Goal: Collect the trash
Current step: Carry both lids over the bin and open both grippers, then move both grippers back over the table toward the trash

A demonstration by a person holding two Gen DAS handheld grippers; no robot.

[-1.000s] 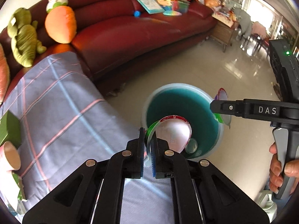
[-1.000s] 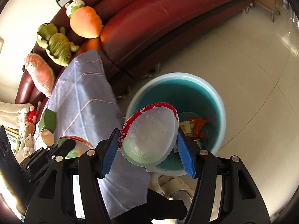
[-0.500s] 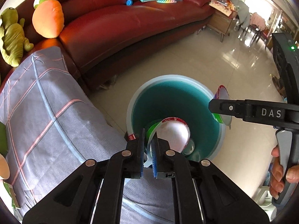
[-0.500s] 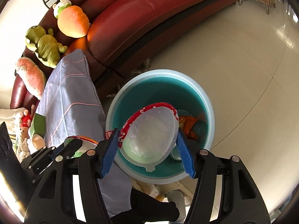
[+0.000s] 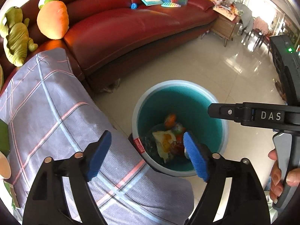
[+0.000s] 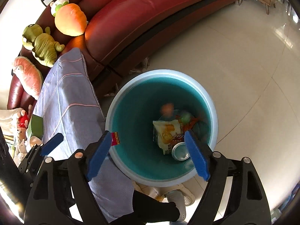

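Left wrist view first: at nine o'clock a counter draped in grey cloth with pink and blue stripes runs down toward the camera. The left tongs stand spread wide with nothing between their blue pads, one pad over the cloth, the other over the bin's near rim. At four o'clock from the counter's edge sits the teal bin on the tiled floor, its rim just beside the cloth. Inside it lie a yellow snack packet and some blurred orange and green scraps. At three o'clock the right tongs' black finger marked DAS reaches over the bin's far side, held by a hand. A red sofa fills twelve o'clock, with a carrot plush and a green plush at ten o'clock.

Right wrist view: the cloth hangs at nine o'clock, with the left tongs' pad showing at eight o'clock. The right tongs are likewise spread and hold nothing, straddling the bin from above. Down in it lie the packet and, touching it at five o'clock, a silver can.
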